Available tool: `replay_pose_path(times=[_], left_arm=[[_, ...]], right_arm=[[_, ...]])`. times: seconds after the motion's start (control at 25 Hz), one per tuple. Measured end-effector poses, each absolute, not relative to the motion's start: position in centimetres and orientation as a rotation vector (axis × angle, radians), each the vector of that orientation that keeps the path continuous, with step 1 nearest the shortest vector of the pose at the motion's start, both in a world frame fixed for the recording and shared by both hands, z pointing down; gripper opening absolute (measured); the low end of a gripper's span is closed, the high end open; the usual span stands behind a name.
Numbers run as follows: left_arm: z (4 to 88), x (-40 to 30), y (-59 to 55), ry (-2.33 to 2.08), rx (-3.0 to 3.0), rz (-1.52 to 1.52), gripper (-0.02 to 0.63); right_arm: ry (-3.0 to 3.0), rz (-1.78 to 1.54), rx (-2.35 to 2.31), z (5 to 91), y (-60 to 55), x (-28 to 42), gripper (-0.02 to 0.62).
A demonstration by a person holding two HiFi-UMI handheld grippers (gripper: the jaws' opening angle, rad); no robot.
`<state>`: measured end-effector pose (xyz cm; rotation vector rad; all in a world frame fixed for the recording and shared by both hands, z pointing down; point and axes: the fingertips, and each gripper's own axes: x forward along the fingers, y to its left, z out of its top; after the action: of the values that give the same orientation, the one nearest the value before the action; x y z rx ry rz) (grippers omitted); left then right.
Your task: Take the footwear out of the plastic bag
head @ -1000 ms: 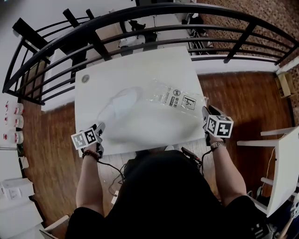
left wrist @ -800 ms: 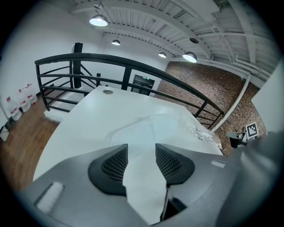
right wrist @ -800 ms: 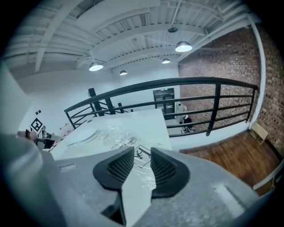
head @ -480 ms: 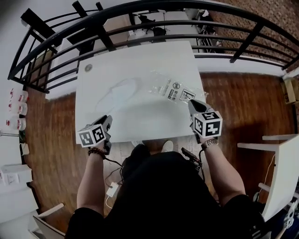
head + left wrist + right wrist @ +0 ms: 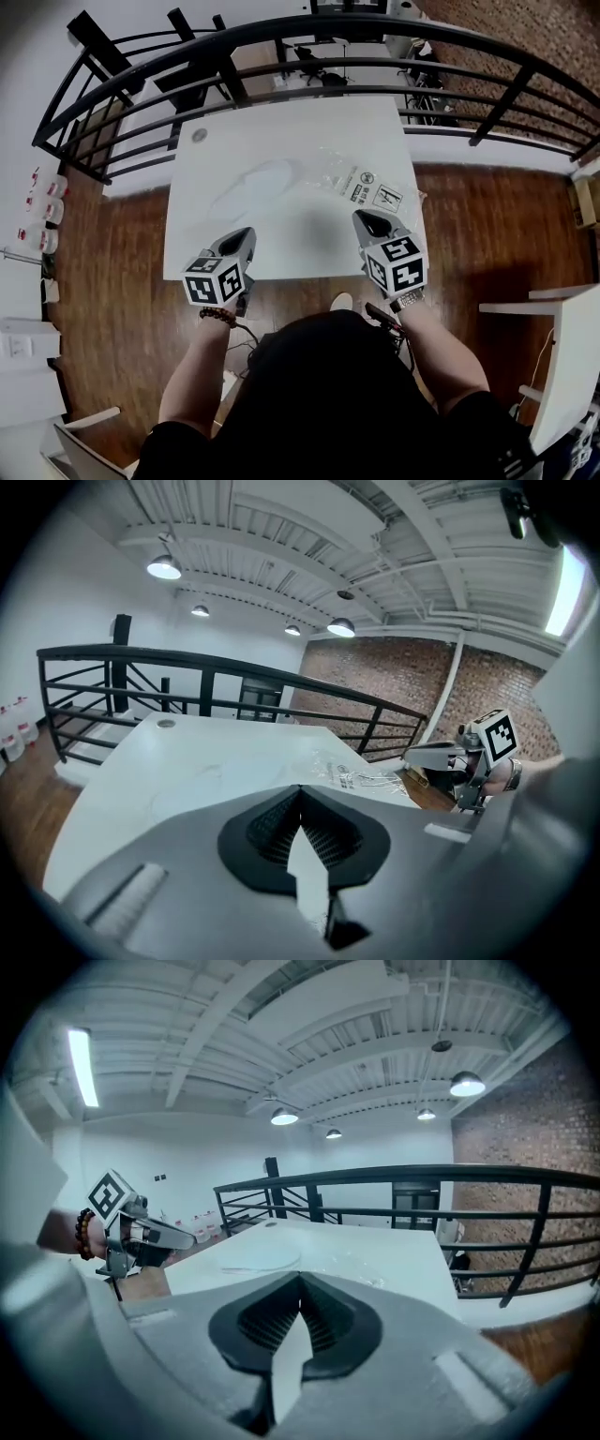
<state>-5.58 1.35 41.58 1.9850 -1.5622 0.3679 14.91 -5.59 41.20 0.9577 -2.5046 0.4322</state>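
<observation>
A clear plastic bag (image 5: 323, 183) with a printed label lies on the white table (image 5: 281, 127). Inside its left part shows a white piece of footwear (image 5: 255, 180). At the table's front edge, left of centre, my left gripper (image 5: 246, 232) is shut and empty, a hand's length short of the bag. My right gripper (image 5: 361, 217) is shut and empty too, just in front of the bag's labelled end. In the left gripper view the jaws (image 5: 300, 789) meet, with the bag (image 5: 352, 772) beyond. From the right gripper (image 5: 300, 1277) the footwear (image 5: 253, 1260) shows faintly.
A black metal railing (image 5: 309, 66) curves round the table's far side. Wooden floor (image 5: 122, 244) lies to both sides. Another white table (image 5: 562, 356) stands at the right. A round grommet (image 5: 199, 135) sits in the table's far left corner. Several small bottles (image 5: 42, 211) stand far left.
Both grippers have moved inward and forward, from the table's front corners to its front edge, nearer the bag. The bag and footwear have not moved.
</observation>
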Motion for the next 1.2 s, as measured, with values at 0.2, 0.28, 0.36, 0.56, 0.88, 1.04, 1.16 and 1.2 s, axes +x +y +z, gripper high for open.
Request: replay_pose_path(times=[0.2, 0.28, 0.36, 0.56, 0.88, 1.04, 1.16, 1.2], left_arm=[[38.9, -2.6, 3.9, -1.52, 2.142, 0.381, 0.017], [37.8, -1.8, 5.8, -1.511, 2.201, 0.383, 0.017], [36.5, -1.2, 7.6, -1.511, 2.256, 0.379, 0.017], [33.7, 0.5, 12.1, -1.532, 2.392, 0.406, 0.017], [32.0, 3.5, 17.6, -1.487, 2.517, 0.376, 0.017], [31.5, 3.8, 18.2, -1.508, 2.525, 0.341, 0.017], [31.3, 4.1, 18.0, -1.525, 2.524, 0.319, 0.017], [31.3, 4.2, 17.9, -1.531, 2.521, 0.314, 0.017]], right_arm=[[-2.559, 0.361, 0.918, 39.0, -0.9, 12.1, -0.008], [-2.575, 0.329, 0.914, 38.1, 1.6, 11.0, -0.008], [-2.586, 0.296, 0.921, 37.1, 3.9, 10.2, -0.008], [-2.606, 0.23, 0.931, 35.1, 9.5, 9.0, -0.008], [-2.65, 0.14, 0.955, 32.1, 15.5, 8.3, -0.008], [-2.663, 0.12, 0.944, 32.0, 16.2, 8.4, -0.008], [-2.672, 0.11, 0.923, 31.9, 16.1, 8.4, -0.008], [-2.678, 0.107, 0.912, 31.9, 16.2, 8.3, -0.009]])
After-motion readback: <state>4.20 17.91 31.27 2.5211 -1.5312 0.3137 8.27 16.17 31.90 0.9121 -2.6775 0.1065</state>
